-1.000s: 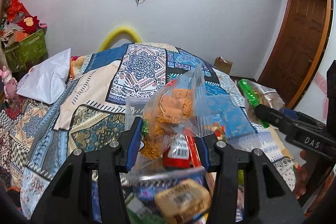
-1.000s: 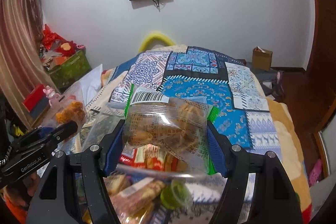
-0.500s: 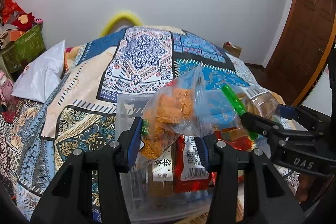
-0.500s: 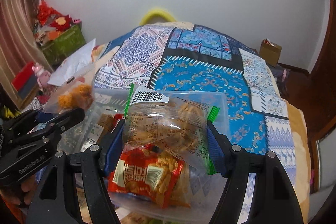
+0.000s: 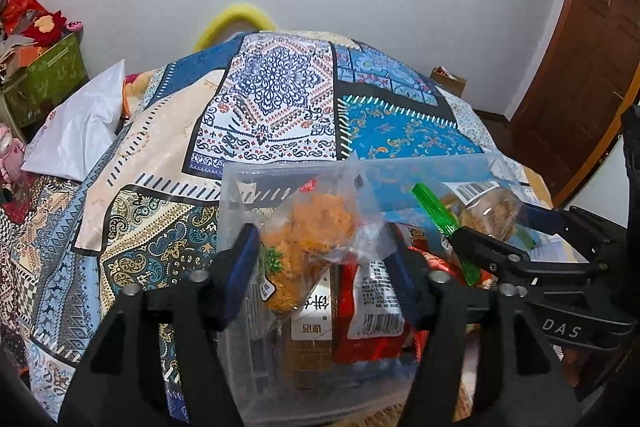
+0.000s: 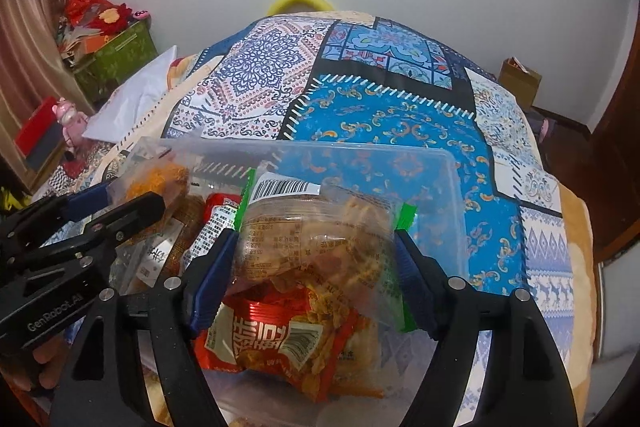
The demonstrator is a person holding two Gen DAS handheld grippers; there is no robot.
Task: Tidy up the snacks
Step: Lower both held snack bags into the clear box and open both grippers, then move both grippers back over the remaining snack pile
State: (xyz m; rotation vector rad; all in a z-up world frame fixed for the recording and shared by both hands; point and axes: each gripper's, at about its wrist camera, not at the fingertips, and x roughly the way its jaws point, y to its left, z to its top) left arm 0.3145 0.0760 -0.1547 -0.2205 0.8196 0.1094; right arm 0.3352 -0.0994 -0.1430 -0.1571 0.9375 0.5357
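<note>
My left gripper (image 5: 324,267) is shut on a clear bag of orange snacks (image 5: 312,239), held over the left part of a clear plastic bin (image 5: 280,179). My right gripper (image 6: 316,267) is shut on a clear green-edged bag of brown crackers (image 6: 316,239), held over the same bin (image 6: 440,167). In the bin lie a red snack pack (image 6: 272,343) and other packs (image 5: 376,299). Each gripper shows in the other's view, the right one (image 5: 492,239) and the left one (image 6: 120,203).
The bin stands on a bed with a blue patchwork quilt (image 5: 280,99). A white pillow (image 5: 80,135) lies at the left. A green box (image 6: 116,59) of clutter stands by the wall. A wooden door (image 5: 592,59) is at the right.
Both grippers have moved forward and down with their bags, from above loose snacks to over the clear bin. The bin now fills the lower middle of both views.
</note>
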